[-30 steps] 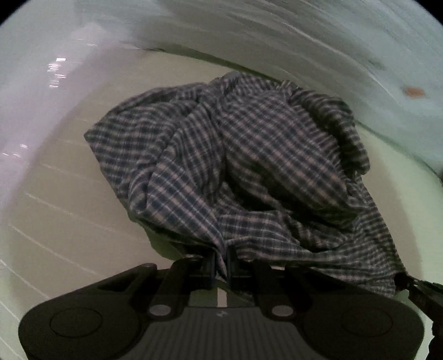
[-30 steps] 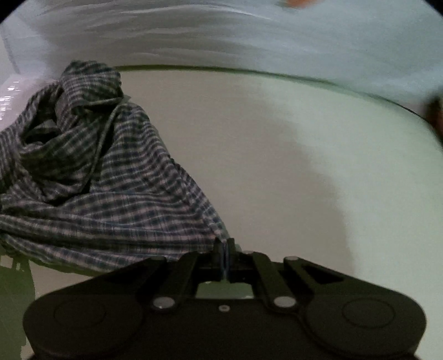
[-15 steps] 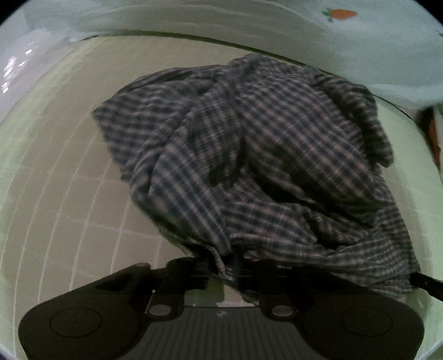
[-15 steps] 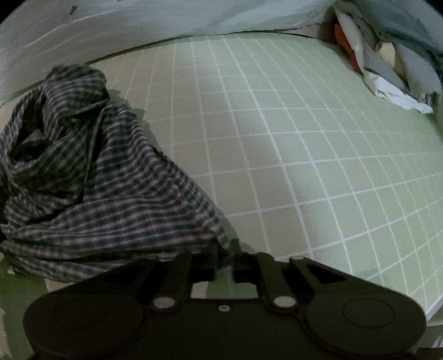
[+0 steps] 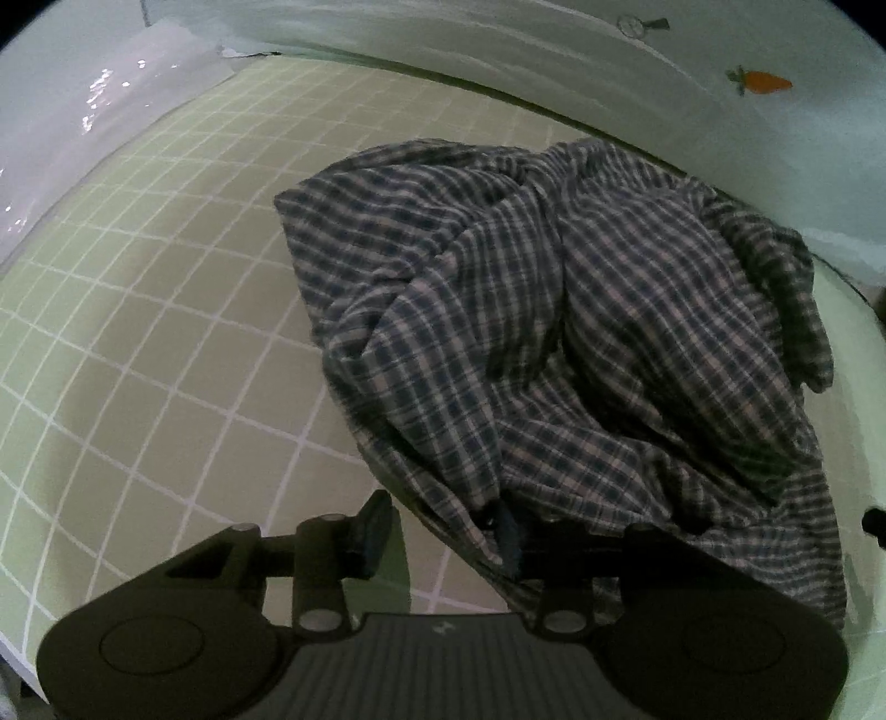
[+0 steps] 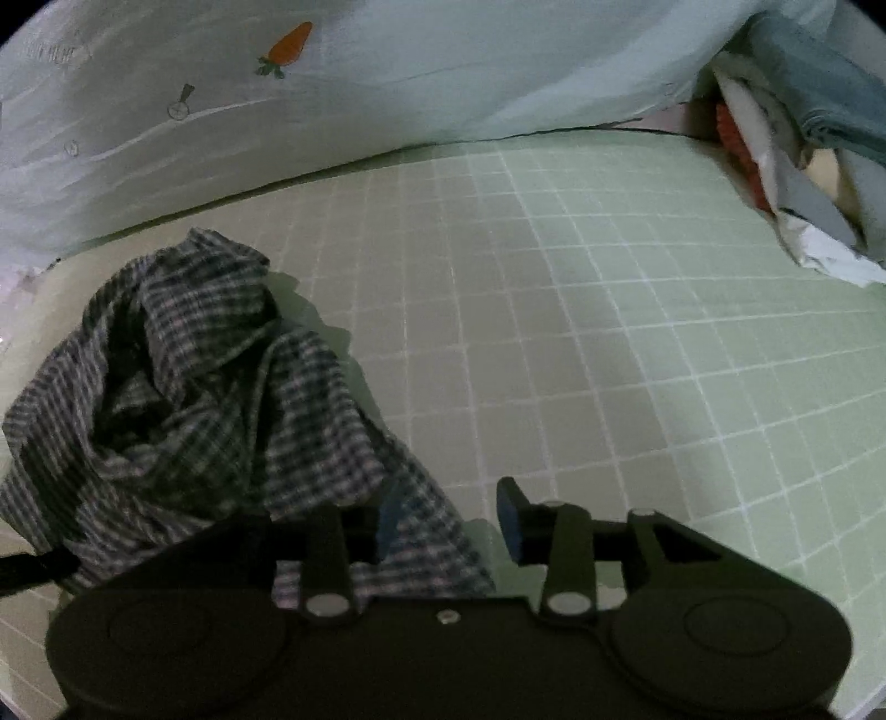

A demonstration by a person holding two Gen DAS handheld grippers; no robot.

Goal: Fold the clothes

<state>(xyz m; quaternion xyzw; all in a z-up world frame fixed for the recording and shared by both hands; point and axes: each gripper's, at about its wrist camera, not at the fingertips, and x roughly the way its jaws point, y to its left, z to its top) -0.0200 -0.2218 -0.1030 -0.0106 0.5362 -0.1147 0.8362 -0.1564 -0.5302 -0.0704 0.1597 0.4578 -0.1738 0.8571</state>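
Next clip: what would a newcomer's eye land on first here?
A rumpled plaid shirt heaped on the green grid mat, near its far edge. The left hand-held gripper and right hand-held gripper sit at its near hem, jaws just opened, cloth lying loose between them. Behind, a pale sheet with a carrot print.

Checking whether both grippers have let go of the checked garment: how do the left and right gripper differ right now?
The left gripper has cloth of the checked garment bunched against its right finger; the right gripper has cloth against its left finger. The left faces the whole heap, the right mostly bare green grid mat. Both jaws have just been opening and neither pinches cloth.
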